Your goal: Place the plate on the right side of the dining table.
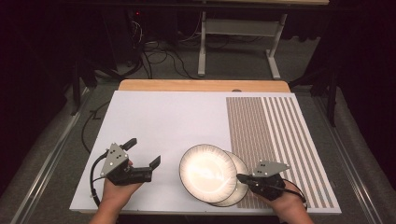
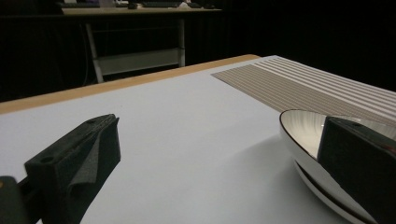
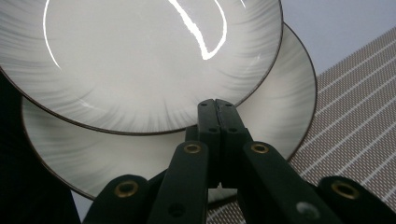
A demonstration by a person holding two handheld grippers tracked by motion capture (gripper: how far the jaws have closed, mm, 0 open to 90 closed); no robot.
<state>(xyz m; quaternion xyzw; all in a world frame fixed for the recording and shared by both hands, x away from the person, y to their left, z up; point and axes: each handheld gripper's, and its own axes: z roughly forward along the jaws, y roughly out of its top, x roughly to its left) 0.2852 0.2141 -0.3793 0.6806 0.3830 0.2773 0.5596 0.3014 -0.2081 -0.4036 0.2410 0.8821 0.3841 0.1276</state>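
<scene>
Two plates [image 1: 208,171] overlap beside the closed right gripper [image 1: 241,178].

No legible text, label, brand name, number or sign is present on any surface in the three views. The two plates ahead of the closed right tongs carry only a radial grey pattern and a dark rim line, without lettering. The striped mat beside them carries plain bands only. The white board between the two tongs is unmarked. The tong bodies and their grey top plates show no readable markings.
</scene>
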